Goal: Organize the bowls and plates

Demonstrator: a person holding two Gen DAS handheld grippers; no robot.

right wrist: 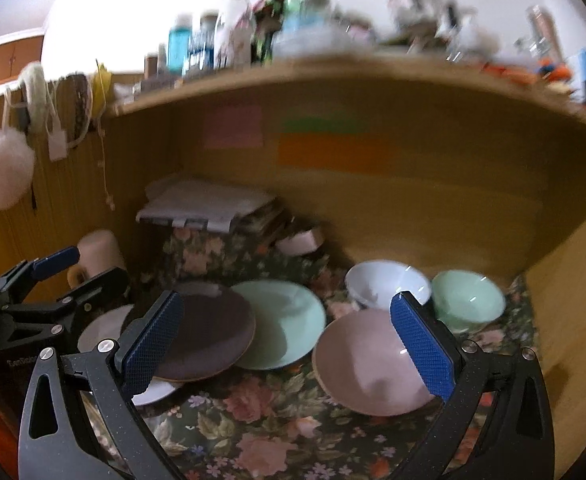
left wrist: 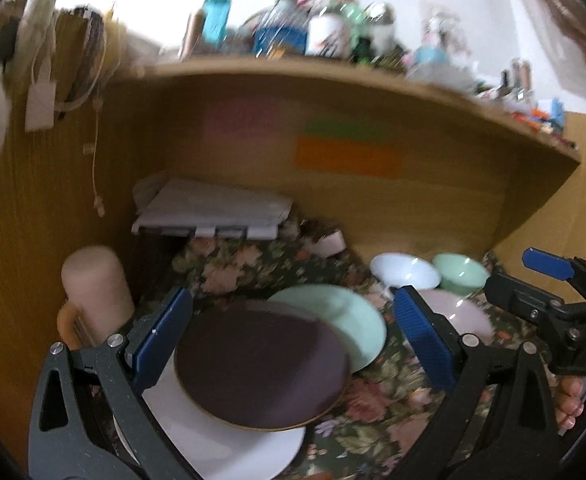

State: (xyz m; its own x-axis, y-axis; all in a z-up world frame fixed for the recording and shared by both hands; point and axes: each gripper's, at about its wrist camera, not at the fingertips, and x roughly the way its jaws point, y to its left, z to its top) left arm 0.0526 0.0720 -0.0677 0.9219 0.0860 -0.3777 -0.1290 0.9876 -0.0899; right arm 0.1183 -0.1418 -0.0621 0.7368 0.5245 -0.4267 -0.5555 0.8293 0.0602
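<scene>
On the floral cloth (left wrist: 377, 400) a dark brown plate (left wrist: 261, 364) lies on a white plate (left wrist: 229, 444) and overlaps a mint green plate (left wrist: 349, 316). My left gripper (left wrist: 293, 338) hovers open over the brown plate, holding nothing. To the right stand a white bowl (right wrist: 385, 280), a green bowl (right wrist: 469, 296) and a tilted pink bowl (right wrist: 369, 364). My right gripper (right wrist: 289, 344) is open, its right pad just in front of the pink bowl and its left pad over the brown plate (right wrist: 209, 332). Each gripper shows in the other's view: right gripper (left wrist: 533, 284), left gripper (right wrist: 77, 274).
The dishes sit in a wooden alcove under a shelf (left wrist: 333, 76) crowded with bottles. At the back lie a stack of papers (left wrist: 213, 208) and a small pink container (left wrist: 329, 242). A pink cylinder (left wrist: 93, 292) stands at the left wall. Fingers of a hand (left wrist: 569, 400) hold the right gripper.
</scene>
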